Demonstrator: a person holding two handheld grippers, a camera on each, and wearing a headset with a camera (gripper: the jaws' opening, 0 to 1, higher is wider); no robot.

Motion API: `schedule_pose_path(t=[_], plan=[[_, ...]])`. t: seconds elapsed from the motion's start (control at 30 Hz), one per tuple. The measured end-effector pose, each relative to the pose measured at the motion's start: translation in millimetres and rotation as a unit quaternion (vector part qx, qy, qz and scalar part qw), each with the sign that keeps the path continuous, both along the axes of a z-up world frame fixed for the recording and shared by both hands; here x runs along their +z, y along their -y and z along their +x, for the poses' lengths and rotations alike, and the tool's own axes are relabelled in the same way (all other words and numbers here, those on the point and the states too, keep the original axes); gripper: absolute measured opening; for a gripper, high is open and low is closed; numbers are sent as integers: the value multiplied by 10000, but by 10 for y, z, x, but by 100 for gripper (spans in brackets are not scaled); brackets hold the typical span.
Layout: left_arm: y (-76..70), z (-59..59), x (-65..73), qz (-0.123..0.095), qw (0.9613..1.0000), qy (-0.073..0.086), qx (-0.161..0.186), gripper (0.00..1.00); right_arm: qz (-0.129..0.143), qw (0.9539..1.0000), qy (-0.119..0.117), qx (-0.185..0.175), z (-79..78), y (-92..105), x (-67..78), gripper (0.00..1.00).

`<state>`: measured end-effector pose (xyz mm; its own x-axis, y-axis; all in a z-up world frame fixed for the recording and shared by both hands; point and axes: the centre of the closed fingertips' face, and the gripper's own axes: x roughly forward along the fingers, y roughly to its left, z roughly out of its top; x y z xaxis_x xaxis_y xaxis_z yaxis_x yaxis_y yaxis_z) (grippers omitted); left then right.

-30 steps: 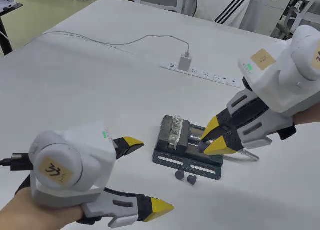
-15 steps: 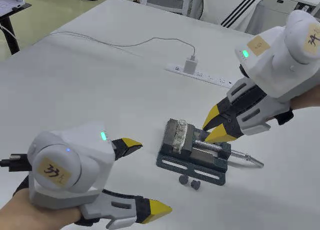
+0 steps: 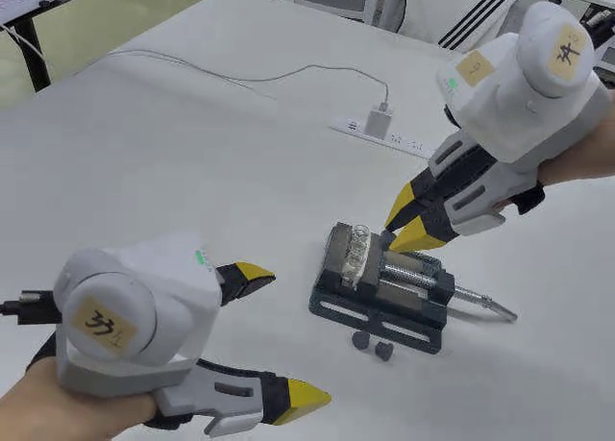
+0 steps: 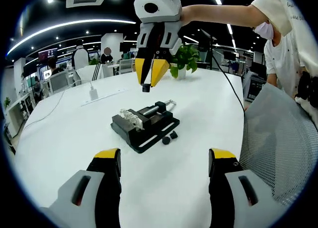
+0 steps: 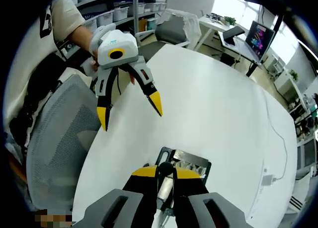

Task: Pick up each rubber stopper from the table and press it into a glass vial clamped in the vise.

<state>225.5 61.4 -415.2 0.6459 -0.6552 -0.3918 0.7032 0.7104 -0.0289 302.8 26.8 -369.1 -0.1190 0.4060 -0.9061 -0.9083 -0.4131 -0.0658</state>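
Note:
A black vise (image 3: pixel 384 289) clamps a row of glass vials (image 3: pixel 357 247) on the white table. Two dark rubber stoppers (image 3: pixel 372 345) lie on the table just in front of it. My right gripper (image 3: pixel 396 232) hovers above the vise beside the vials, shut on a small dark stopper (image 4: pixel 145 88), which also sits between its yellow tips (image 5: pixel 164 169). My left gripper (image 3: pixel 282 335) is open and holds nothing, low at the near left, well apart from the vise (image 4: pixel 144 126). Its own view shows the loose stoppers (image 4: pixel 170 137) to the right of the vise.
A white power strip with a plugged charger (image 3: pixel 380 124) and its cable lie on the table behind the vise. A grey mesh chair (image 4: pixel 278 138) stands at the table's edge by the person. The vise's screw handle (image 3: pixel 485 305) sticks out to the right.
My right gripper has risen from beside the vise screw and moved toward the vials, still shut on the stopper. The left gripper has stayed put. The head camera has shifted.

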Motion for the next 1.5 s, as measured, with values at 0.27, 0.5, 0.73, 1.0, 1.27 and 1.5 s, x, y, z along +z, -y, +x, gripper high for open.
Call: schedule_pose_path(t=[0.27, 0.5, 0.73, 1.0, 1.27, 1.5], plan=[[-20, -3, -27, -28, 10000, -35, 51, 71, 11, 10000, -36, -10, 5, -8, -12, 7], [-10, -10, -39, -40, 10000, -62, 56, 71, 8, 10000, -49, -25, 49, -2, -34, 7], [-4, 6, -51, -52, 9999, -102, 52, 71, 8, 9999, -44, -121, 122, 21, -46, 7], [-6, 36, -64, -60, 9999, -128, 35, 71, 11, 9999, -40, -154, 172, 13, -51, 7], [-37, 51, -73, -89, 9998, -153, 60, 70, -132, 9999, 82, -59, 286, -82, -8, 7], [-75, 44, -102, -111, 9997, -189, 113, 70, -368, 9991, 195, 57, 420, -139, -41, 7]])
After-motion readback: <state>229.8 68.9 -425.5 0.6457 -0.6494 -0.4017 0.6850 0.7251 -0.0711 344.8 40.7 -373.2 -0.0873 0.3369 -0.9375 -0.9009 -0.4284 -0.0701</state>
